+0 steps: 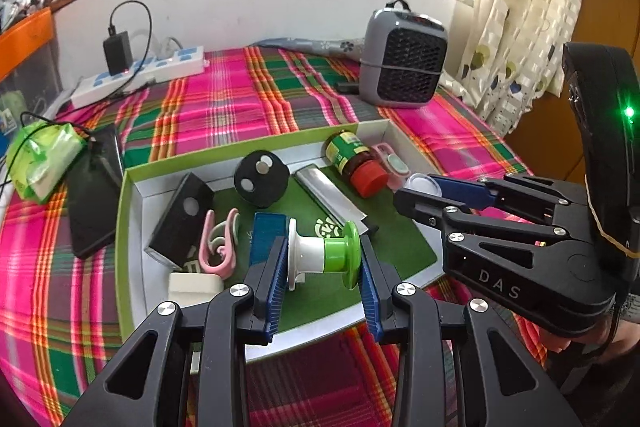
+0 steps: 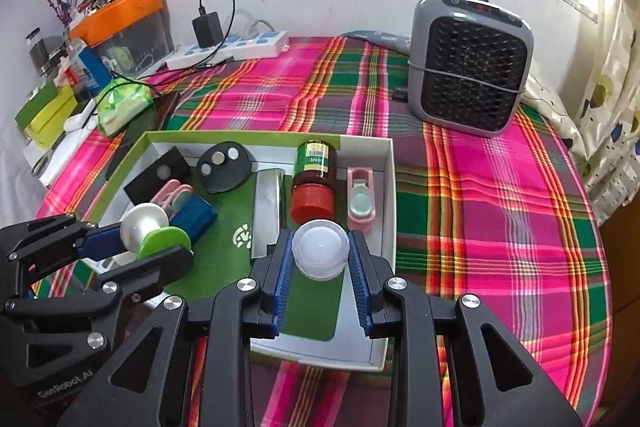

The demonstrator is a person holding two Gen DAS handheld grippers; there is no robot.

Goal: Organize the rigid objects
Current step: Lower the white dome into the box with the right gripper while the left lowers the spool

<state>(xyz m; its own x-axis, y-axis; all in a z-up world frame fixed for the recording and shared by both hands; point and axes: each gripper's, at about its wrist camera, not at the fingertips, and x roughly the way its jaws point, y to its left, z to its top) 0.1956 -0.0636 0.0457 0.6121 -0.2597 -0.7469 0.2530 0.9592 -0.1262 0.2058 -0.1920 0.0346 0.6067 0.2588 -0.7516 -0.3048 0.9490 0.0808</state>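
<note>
A shallow green-rimmed box (image 1: 124,211) (image 2: 390,179) lies on the plaid cloth with several items inside. My left gripper (image 1: 324,259) (image 2: 132,243) is shut on a white and green spool (image 1: 322,253) (image 2: 154,231), held over the box's near left part. My right gripper (image 2: 320,259) (image 1: 420,187) is shut on a clear round container (image 2: 320,247) (image 1: 423,183) over the box's near right part. Inside lie a red-capped brown jar (image 2: 313,179) (image 1: 356,163), a black disc (image 1: 261,177) (image 2: 224,165), a black block (image 1: 182,217), a blue block (image 1: 266,231), a pink clip (image 1: 220,239) and a metal bar (image 1: 328,193).
A grey heater (image 2: 470,65) (image 1: 402,61) stands at the back right. A white power strip (image 1: 136,75) (image 2: 228,49) with a black charger lies at the back left. A dark phone (image 1: 94,199) and a green packet (image 1: 38,157) lie left of the box. Curtain hangs at right.
</note>
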